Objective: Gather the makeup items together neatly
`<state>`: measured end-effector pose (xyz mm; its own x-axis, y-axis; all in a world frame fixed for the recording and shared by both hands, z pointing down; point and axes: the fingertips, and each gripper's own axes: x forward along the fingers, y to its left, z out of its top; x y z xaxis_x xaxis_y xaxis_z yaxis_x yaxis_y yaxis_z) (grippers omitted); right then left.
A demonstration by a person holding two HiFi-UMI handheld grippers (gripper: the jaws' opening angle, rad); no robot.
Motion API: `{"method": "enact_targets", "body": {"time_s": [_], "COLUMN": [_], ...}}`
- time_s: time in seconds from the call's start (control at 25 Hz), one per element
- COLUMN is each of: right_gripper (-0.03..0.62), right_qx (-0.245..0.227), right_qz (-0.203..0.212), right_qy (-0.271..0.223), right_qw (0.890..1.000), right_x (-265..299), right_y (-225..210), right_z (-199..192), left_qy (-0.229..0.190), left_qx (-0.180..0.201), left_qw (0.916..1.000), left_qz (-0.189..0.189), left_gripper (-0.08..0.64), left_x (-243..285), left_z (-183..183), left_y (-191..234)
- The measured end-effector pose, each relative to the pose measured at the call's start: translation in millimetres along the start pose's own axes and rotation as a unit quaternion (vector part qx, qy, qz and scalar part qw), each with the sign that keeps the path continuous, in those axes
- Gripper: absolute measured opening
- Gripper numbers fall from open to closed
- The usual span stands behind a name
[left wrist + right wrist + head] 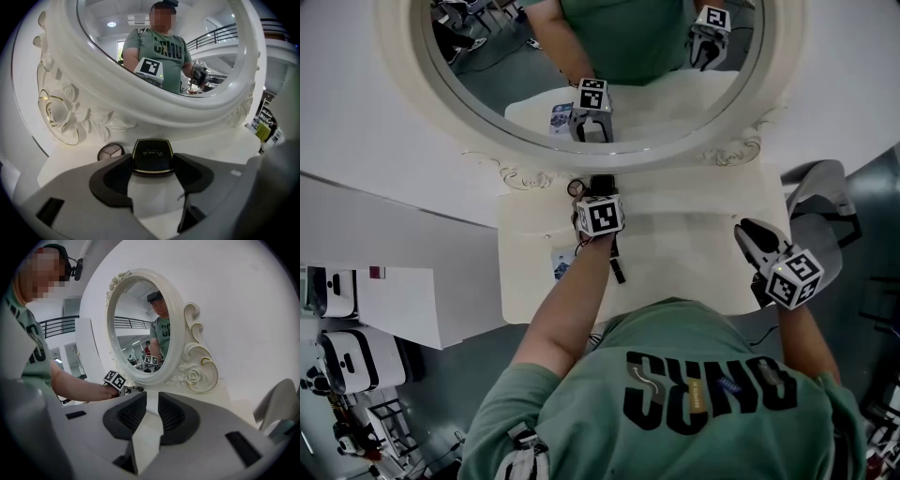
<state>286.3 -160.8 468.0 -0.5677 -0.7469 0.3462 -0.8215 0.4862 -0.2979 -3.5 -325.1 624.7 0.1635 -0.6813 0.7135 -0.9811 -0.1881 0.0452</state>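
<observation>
Left tongs (152, 172) clamped on one black compact (152, 155), right tongs (152, 409) slightly apart, empty, one round case (110, 152) beside compact

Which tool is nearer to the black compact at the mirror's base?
Left. The left tool has its jaws on the black compact; the right tool hovers empty, well off to the compact's right.

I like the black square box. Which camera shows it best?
The left gripper view: the black square compact sits large between its jaws. The head view shows it tiny, below the white oval mirror. The right gripper view doesn't show it clearly.
</observation>
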Motion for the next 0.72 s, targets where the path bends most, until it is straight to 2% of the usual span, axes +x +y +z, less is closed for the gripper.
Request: {"method": "enact_targets", "body": {"time_s": [0.12, 0.32, 0.4, 0.48, 0.56, 0.6, 0.72], "right_gripper": [0.069, 0.069, 0.069, 0.069, 0.069, 0.069, 0.069], "right_qx": [-0.001, -0.005, -0.006, -0.008, -0.011, -0.013, -0.017], "right_qz": [0.001, 0.008, 0.010, 0.013, 0.016, 0.017, 0.018], "right_qy": [0.000, 0.001, 0.002, 0.001, -0.002, -0.004, -0.008], "right_qw": [1.000, 1.000, 1.000, 1.000, 1.000, 1.000, 1.000], "right_x": [2.1, 7.6, 9.6, 11.8, 12.7, 12.1, 9.0], "right_y": [2.0, 11.6, 14.7, 16.3, 17.2, 17.9, 20.7], "right_z": [0.6, 1.9, 2.8, 4.3, 6.3, 6.9, 5.6], "left_qy": [-0.004, -0.021, -0.031, -0.045, -0.062, -0.070, -0.072], "left_qx": [0.008, 0.012, 0.024, 0.053, 0.109, 0.145, 0.253], "left_qw": [0.9999, 0.9980, 0.9958, 0.9900, 0.9764, 0.9655, 0.9226], "left_qz": [-0.012, -0.058, -0.083, -0.123, -0.176, -0.205, -0.282], "left_gripper": [0.288, 0.288, 0.288, 0.288, 0.288, 0.288, 0.288], "left_x": [-1.2, -25.9, -39.4, -57.1, -78.9, -90.4, -114.5], "left_z": [2.0, 9.7, 10.3, 10.5, 6.5, 0.5, -41.4], "left_y": [0.3, -13.0, -21.2, -37.5, -63.7, -79.4, -126.5]}}
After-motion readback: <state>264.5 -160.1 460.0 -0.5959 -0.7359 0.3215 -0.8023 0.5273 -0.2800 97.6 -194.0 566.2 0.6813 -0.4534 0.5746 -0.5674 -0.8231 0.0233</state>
